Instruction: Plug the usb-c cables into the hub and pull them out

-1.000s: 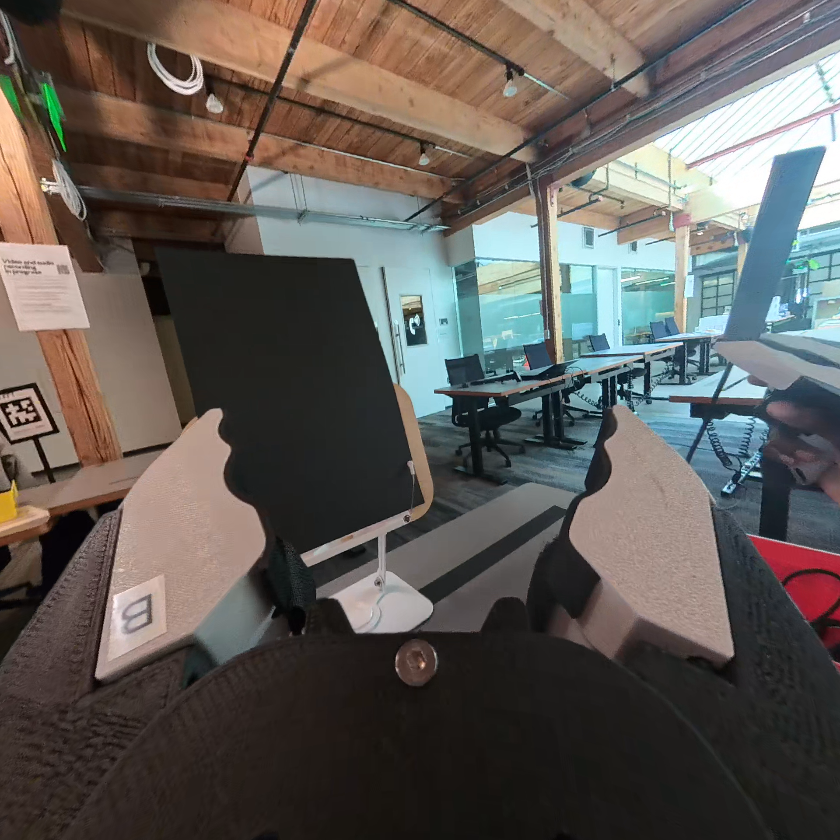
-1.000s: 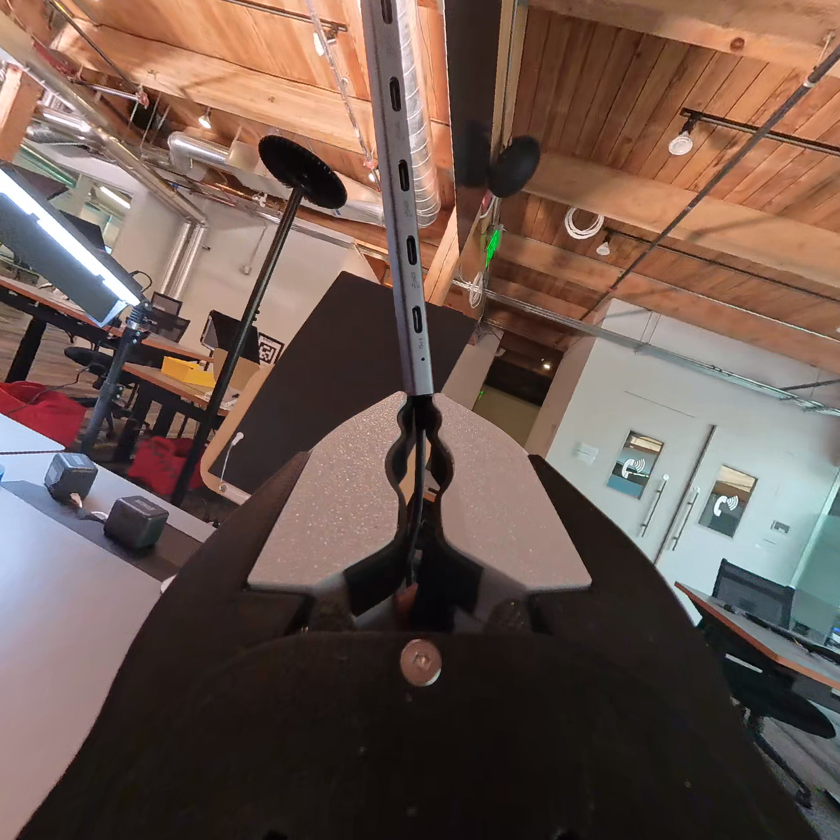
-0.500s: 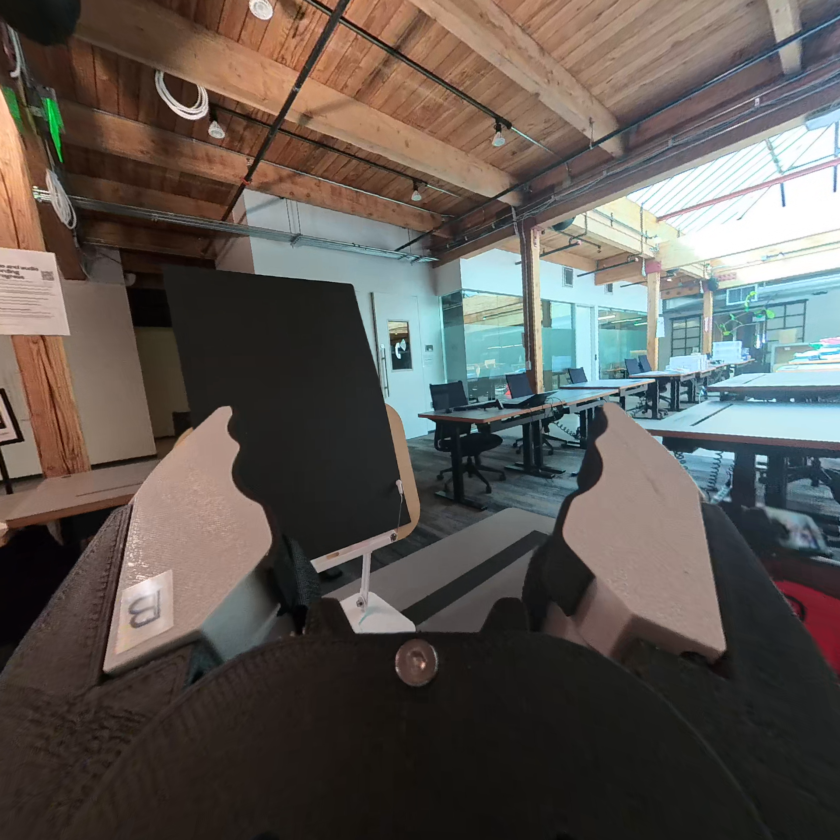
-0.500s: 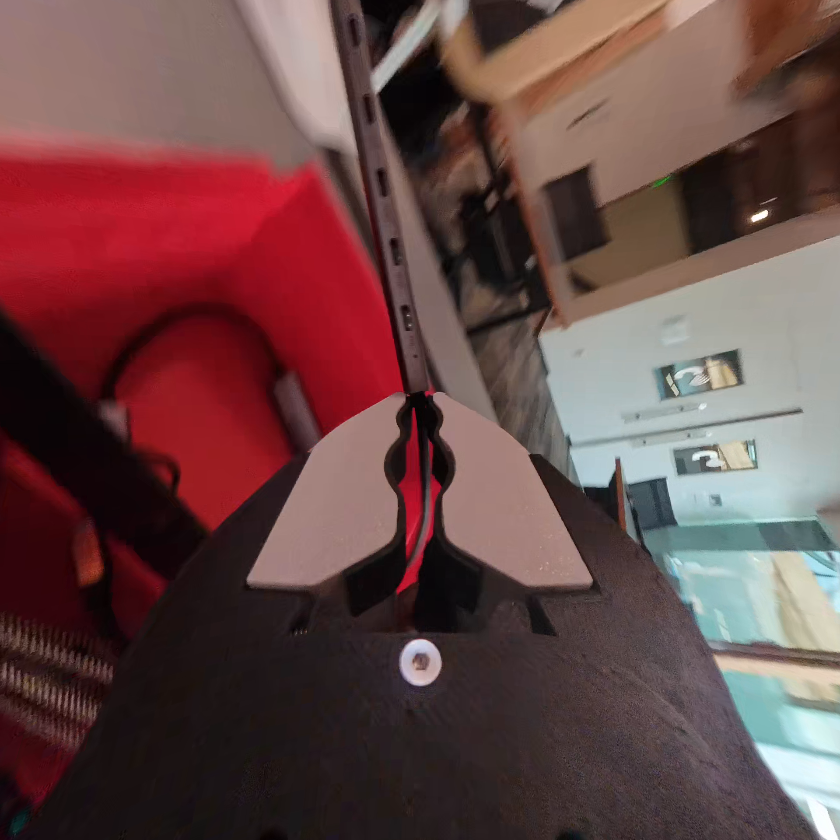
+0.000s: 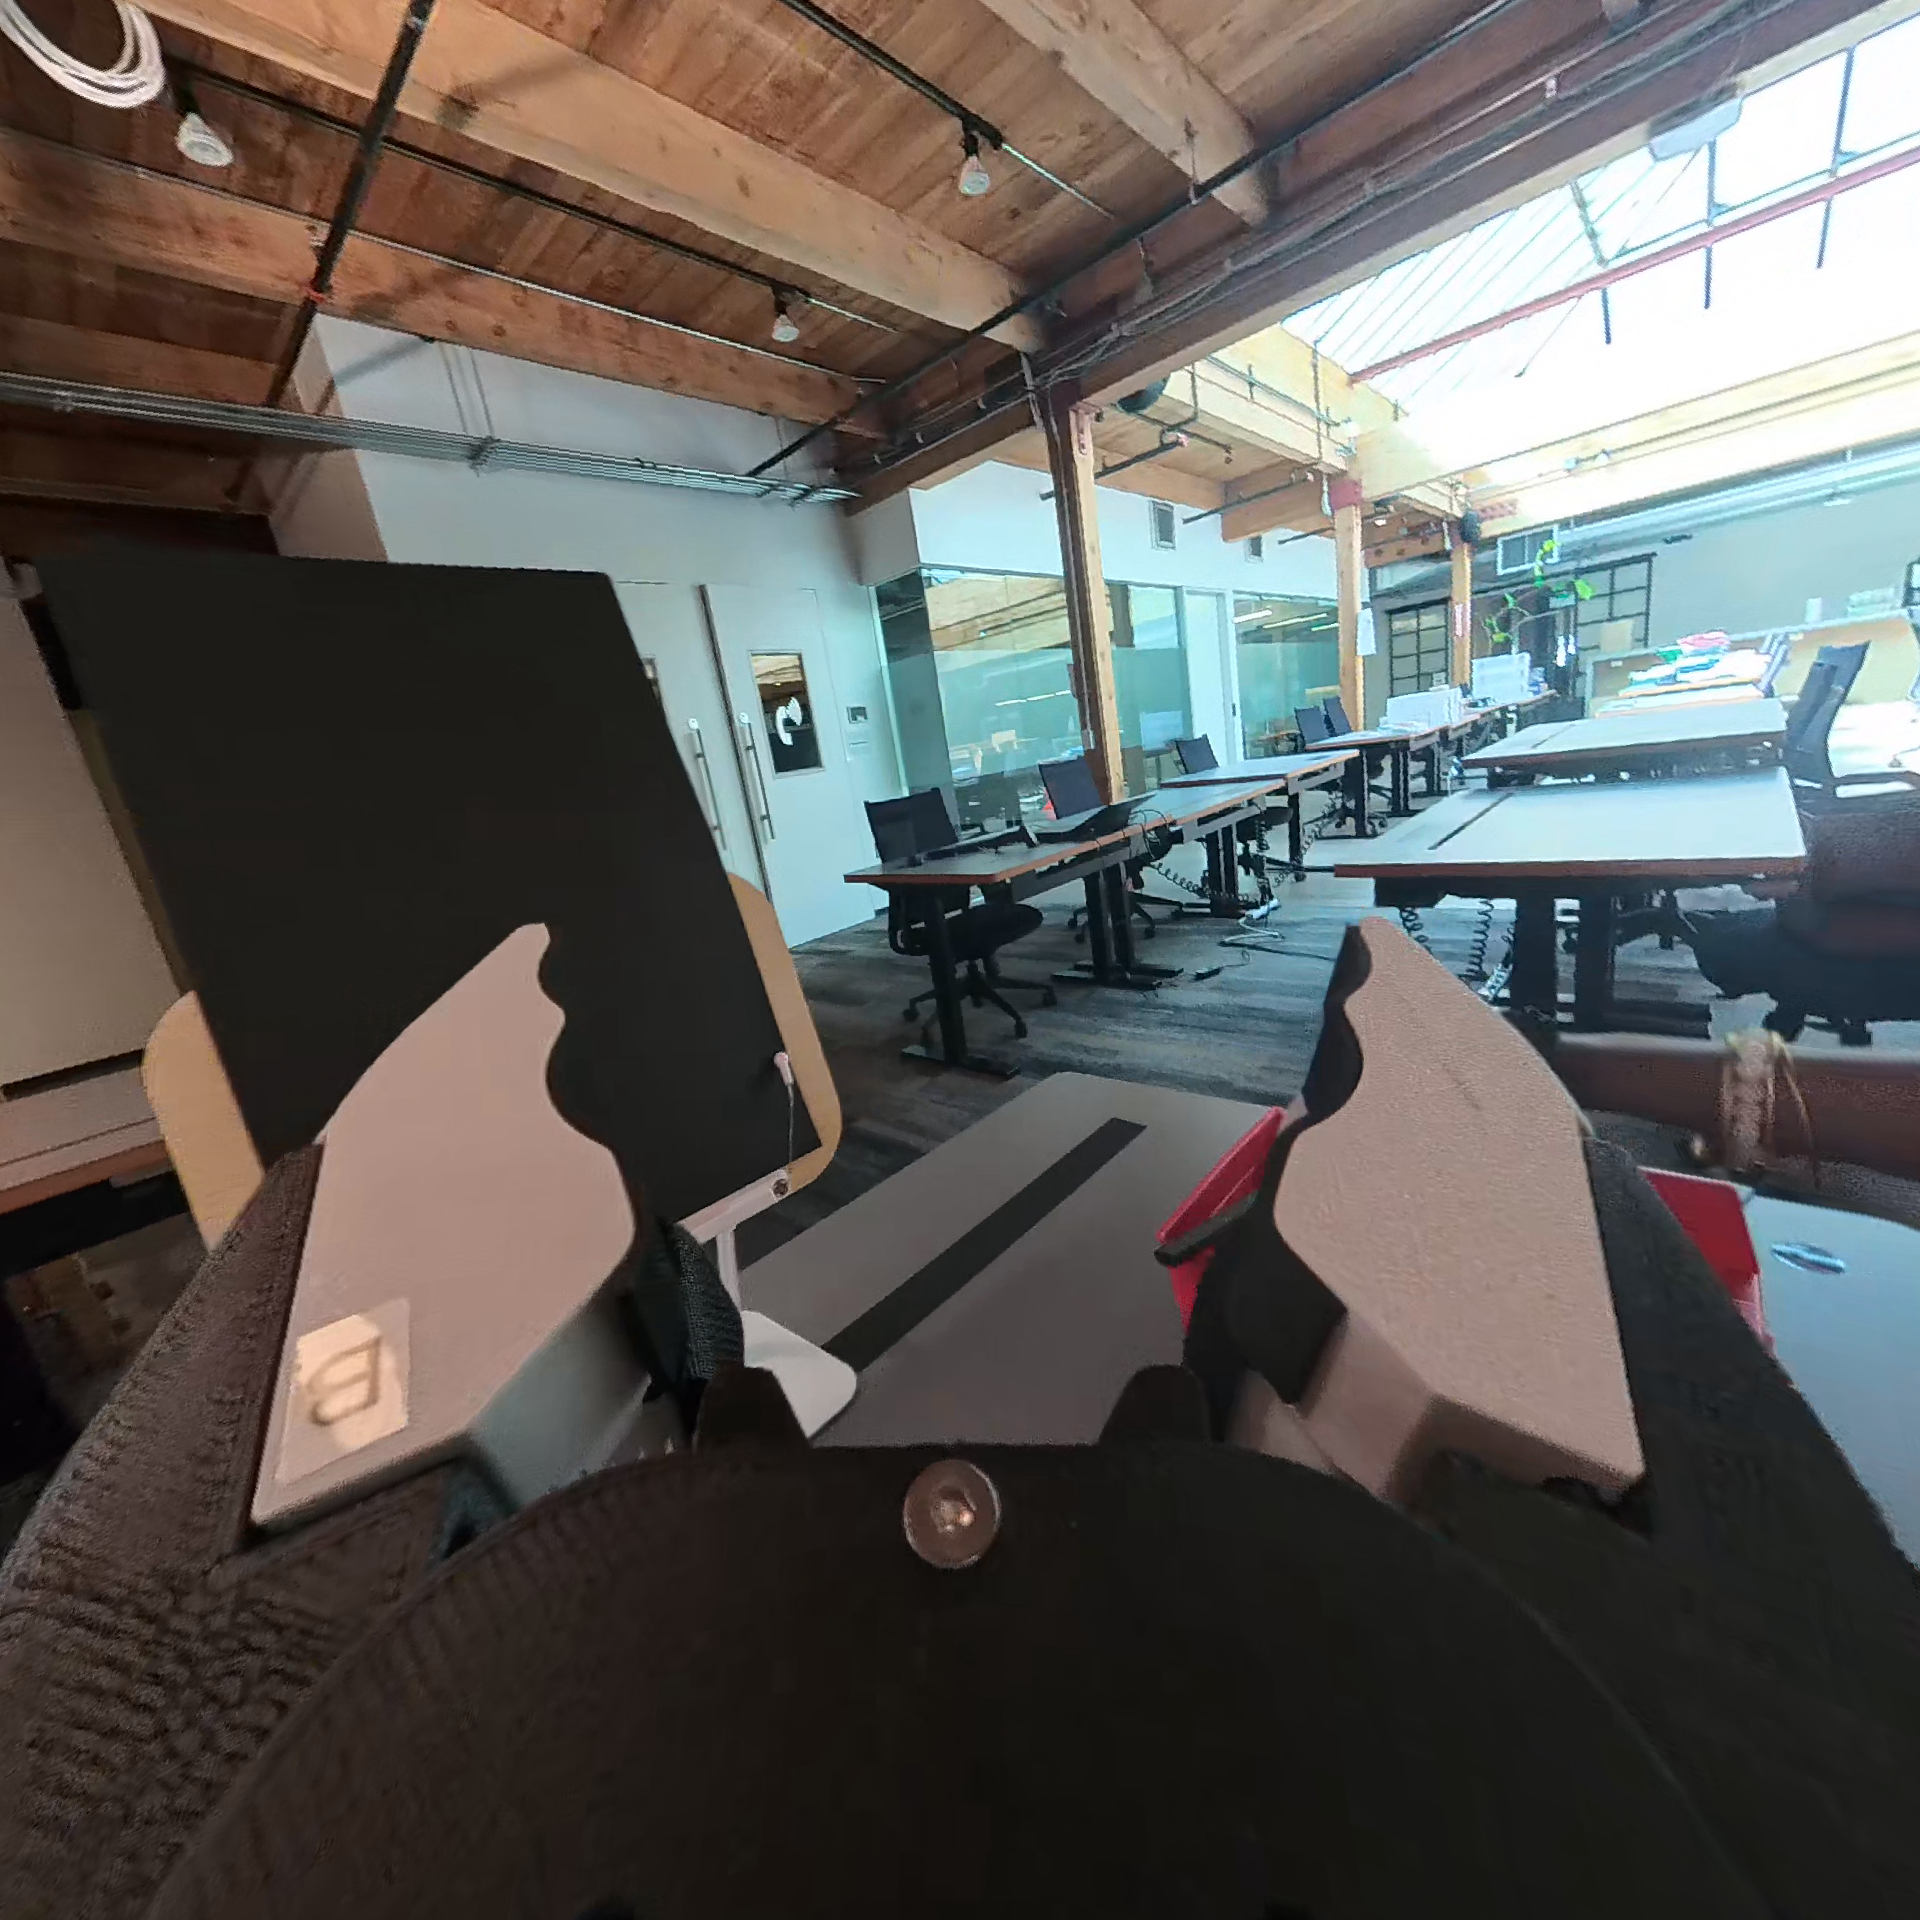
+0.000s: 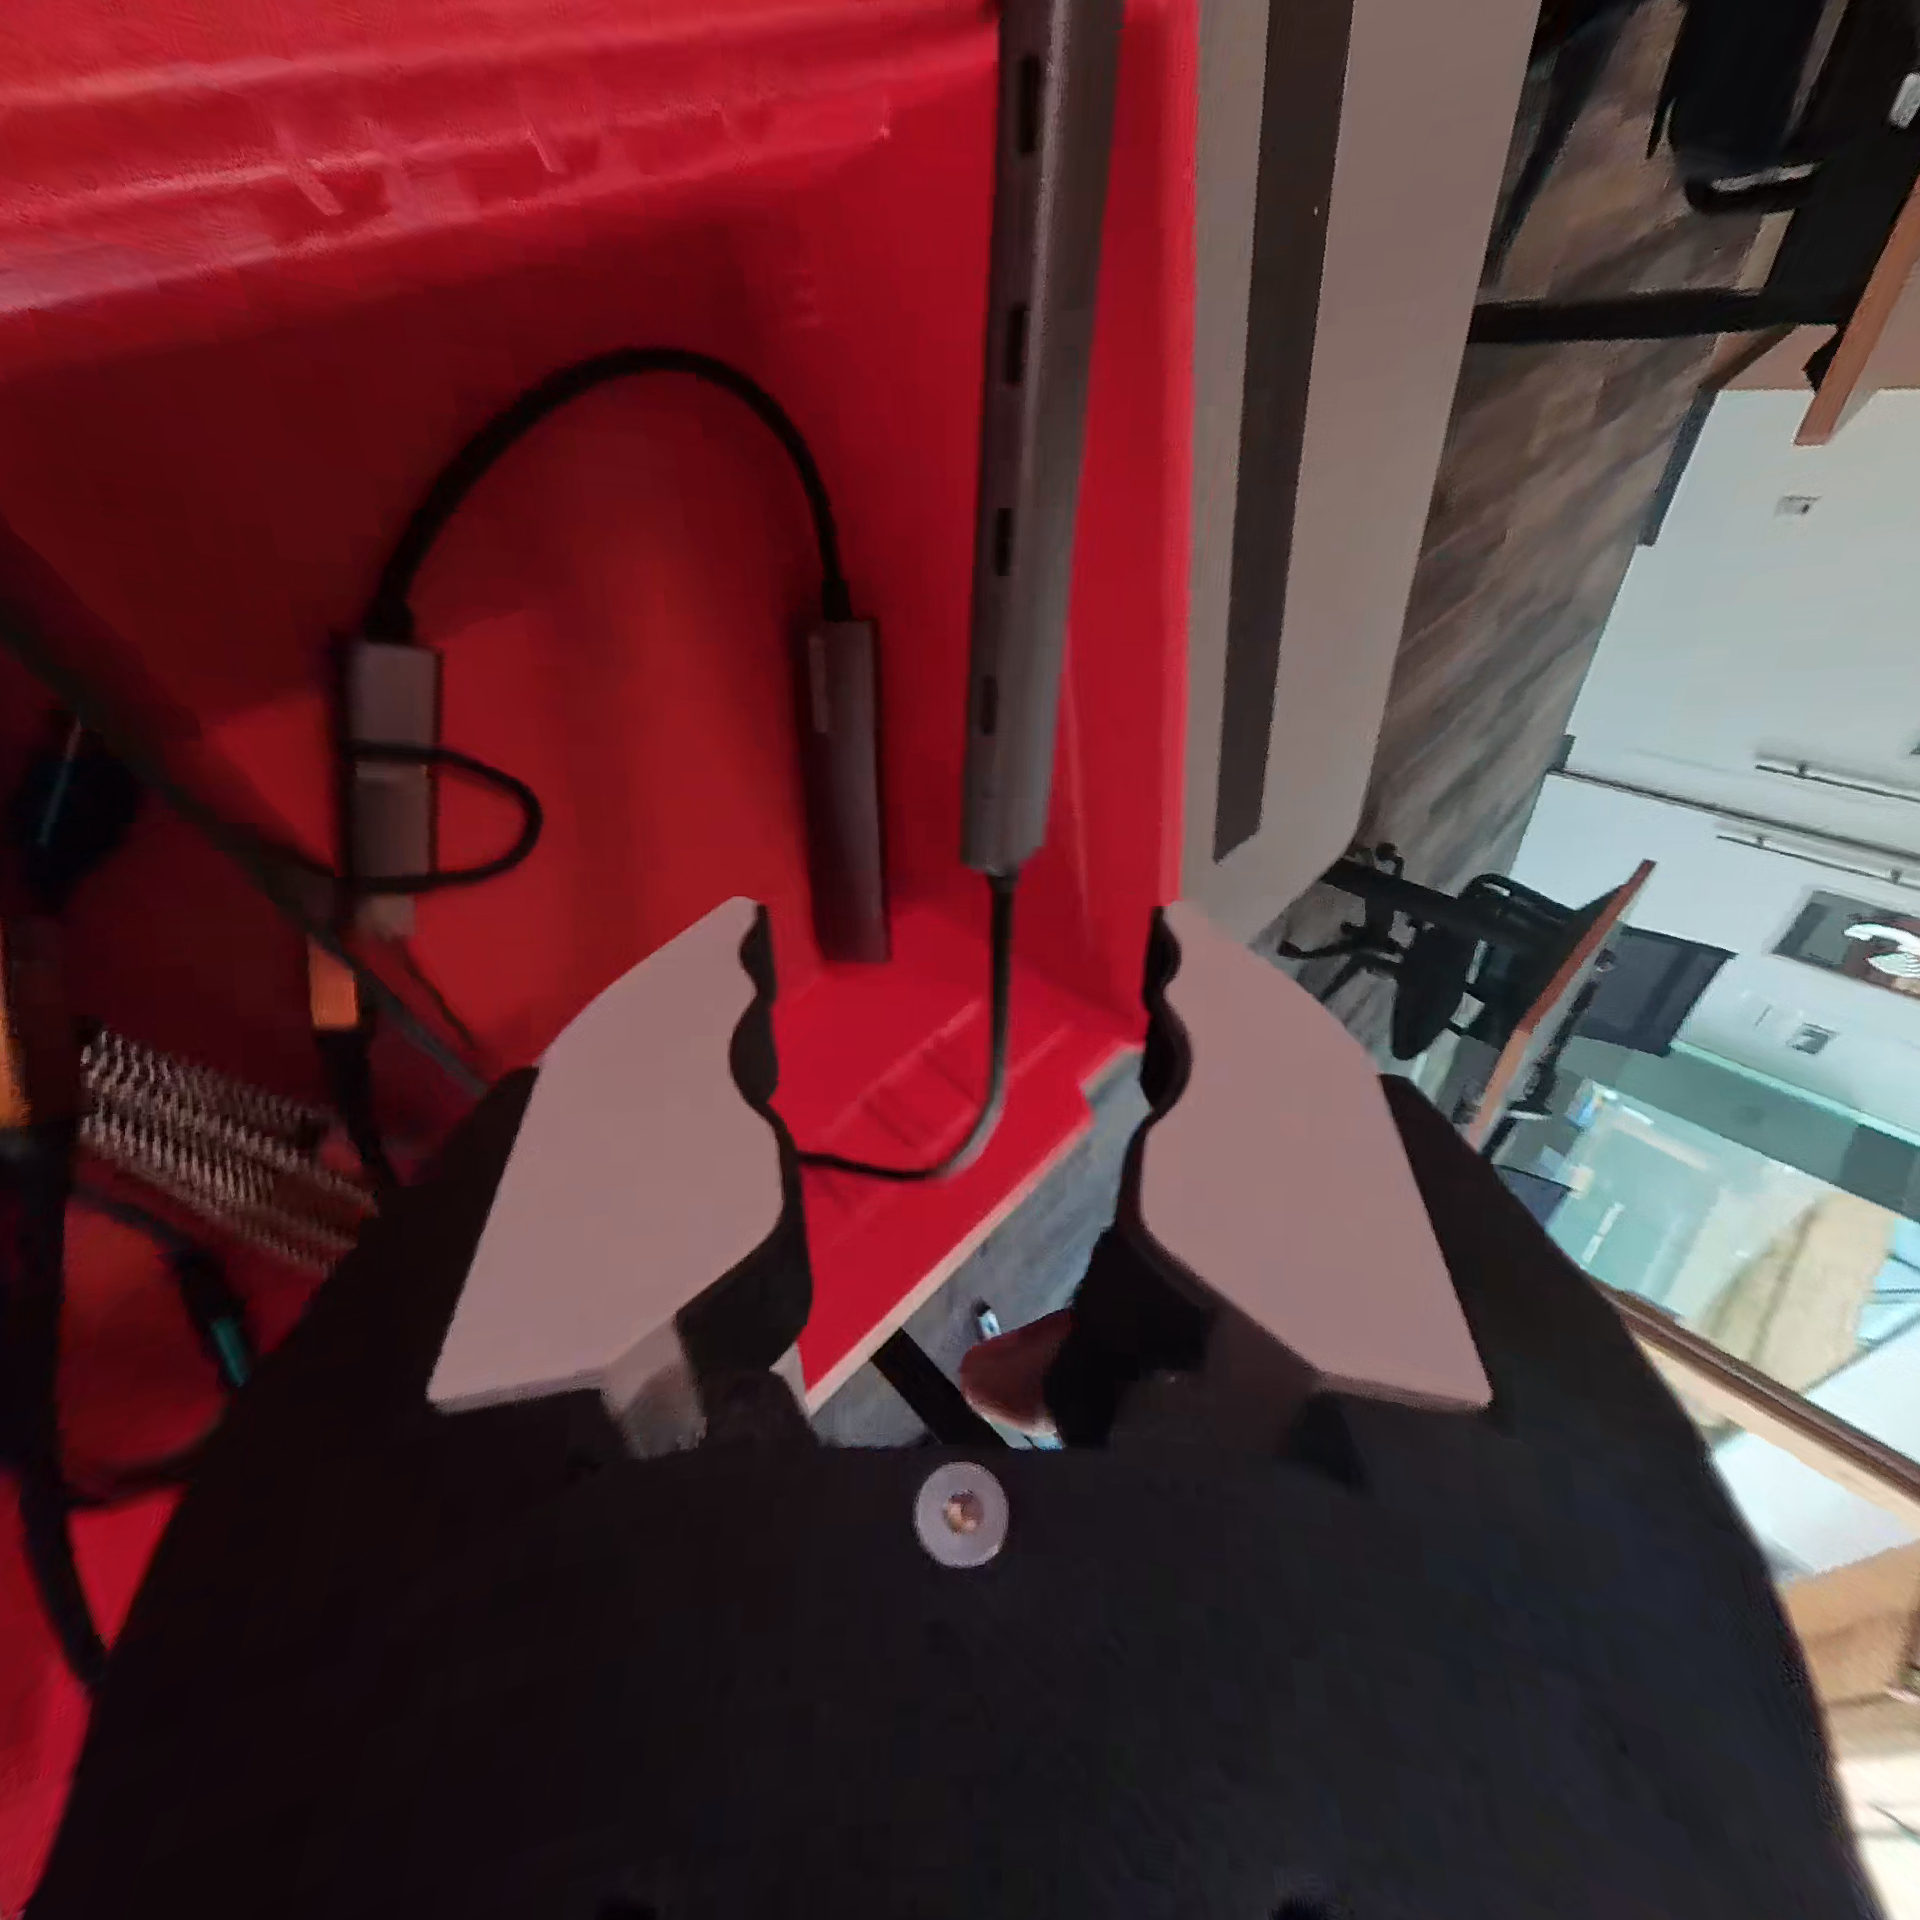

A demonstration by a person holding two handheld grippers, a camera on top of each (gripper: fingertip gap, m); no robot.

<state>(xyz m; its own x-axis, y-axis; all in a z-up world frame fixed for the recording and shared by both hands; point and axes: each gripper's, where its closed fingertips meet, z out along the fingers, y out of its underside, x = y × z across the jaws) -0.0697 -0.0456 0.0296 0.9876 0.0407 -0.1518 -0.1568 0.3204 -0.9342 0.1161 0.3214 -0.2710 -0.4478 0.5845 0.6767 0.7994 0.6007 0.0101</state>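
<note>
The right gripper (image 6: pixel 956 966) hangs over a red plastic bin (image 6: pixel 644 208) with its grey jaws spread and nothing between them, and the long slim grey hub with a row of ports along its edge (image 6: pixel 1023 499) lies inside the bin along one wall, its thin dark lead (image 6: pixel 992 1049) curling off toward the bin's lip. Beside it lies a shorter dark grey adapter stick on a black braided loop of cable (image 6: pixel 847 779), and further over a stubby grey connector block (image 6: pixel 390 769). No port on the hub shows a plug in it, so I'd judge the plugging work is either over or not begun; I can't say which. The left gripper (image 5: pixel 945 987) is raised toward the open office, jaws wide and empty, over a grey tabletop (image 5: pixel 987 1226). The bin walls crowd the hub closely; above the table there is plenty of room.
</note>
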